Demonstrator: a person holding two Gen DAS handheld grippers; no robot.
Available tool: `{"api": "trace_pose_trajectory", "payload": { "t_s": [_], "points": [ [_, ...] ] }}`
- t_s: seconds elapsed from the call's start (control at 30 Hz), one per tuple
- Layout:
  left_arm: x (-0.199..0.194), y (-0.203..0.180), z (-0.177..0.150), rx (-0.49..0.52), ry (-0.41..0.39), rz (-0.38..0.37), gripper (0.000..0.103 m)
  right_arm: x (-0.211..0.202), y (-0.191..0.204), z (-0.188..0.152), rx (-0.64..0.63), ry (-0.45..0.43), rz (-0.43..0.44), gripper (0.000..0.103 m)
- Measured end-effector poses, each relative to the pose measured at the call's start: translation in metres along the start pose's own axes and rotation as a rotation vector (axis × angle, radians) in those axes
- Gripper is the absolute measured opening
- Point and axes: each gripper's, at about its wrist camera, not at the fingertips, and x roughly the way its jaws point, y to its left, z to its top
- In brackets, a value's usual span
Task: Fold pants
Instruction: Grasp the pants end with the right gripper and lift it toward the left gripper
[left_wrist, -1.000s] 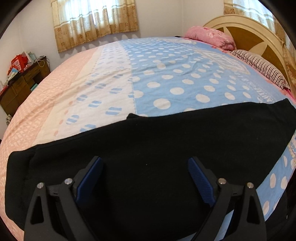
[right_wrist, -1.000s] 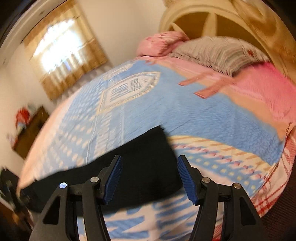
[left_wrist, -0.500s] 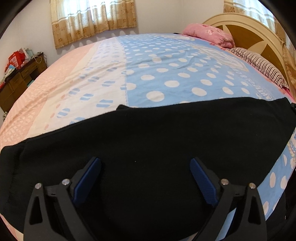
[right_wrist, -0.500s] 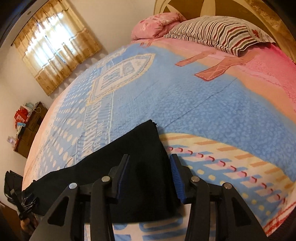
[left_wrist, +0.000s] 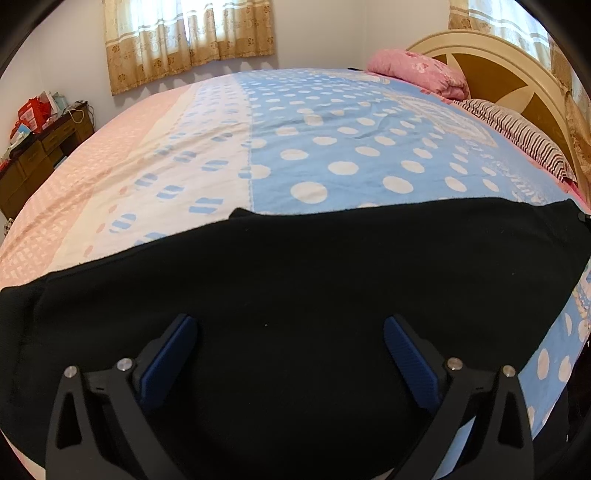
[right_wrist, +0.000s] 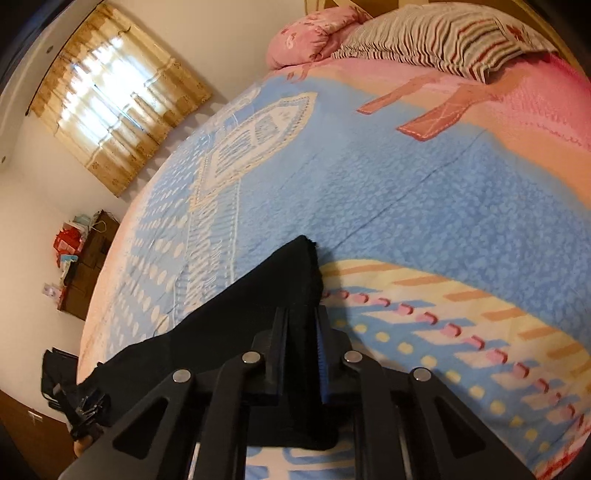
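Bedroom with pale walls: a bed (left_wrist: 207, 155) fills both views, covered by a patchwork sheet of pink, cream and dotted blue. Gold curtains (left_wrist: 188, 37) hang at the far window, a dark wooden cabinet (left_wrist: 33, 155) with red clutter on top stands at the left wall, and a curved headboard (left_wrist: 495, 70) rises at the right. A pink pillow (left_wrist: 417, 70) and a striped pillow (left_wrist: 517, 136) lie at the head end.

Black pants (left_wrist: 295, 295) lie spread flat across the near edge of the bed, running from the left border of the left wrist view to its right border.

Left tongs (left_wrist: 290, 332) hover over the middle of the pants with both blue pads (left_wrist: 168, 354) set wide apart. Cloth lies under and between them, but neither pad presses on it; they have just finished spreading to full width.

Right tongs (right_wrist: 301, 317) sit at the far right end of the pants (right_wrist: 229, 321), where the cloth narrows to a pointed corner just ahead of the fingertips. Their jaws have just been closing and now stand nearly together, with a fold of black cloth pinched between the pads (right_wrist: 322, 354). More cloth bunches beneath the tongs toward the camera. Beyond the corner lies bare sheet.

In the right wrist view, the left tongs (right_wrist: 86, 410) show small at the lower left edge, over the other end of the pants.
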Motion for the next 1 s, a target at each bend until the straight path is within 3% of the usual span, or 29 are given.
{"api": "trace_pose_trajectory", "payload": {
  "t_s": [0.23,0.6,0.8,1.0],
  "points": [
    [-0.004,0.001,-0.001,-0.007,-0.006,-0.015,0.103,-0.026,0.041,-0.005,-0.065,-0.086,0.005,0.013],
    [-0.024,-0.008,0.006,-0.004,-0.054,-0.076,0.103,-0.041,0.157,-0.026,-0.272,-0.134,0.037,0.013],
    [-0.027,-0.02,0.01,0.023,-0.068,-0.115,0.103,-0.012,0.216,-0.052,-0.373,-0.082,0.084,0.013],
    [-0.027,-0.026,0.01,0.021,-0.069,-0.141,0.103,0.042,0.26,-0.087,-0.445,0.042,0.143,0.013]
  ]
}}
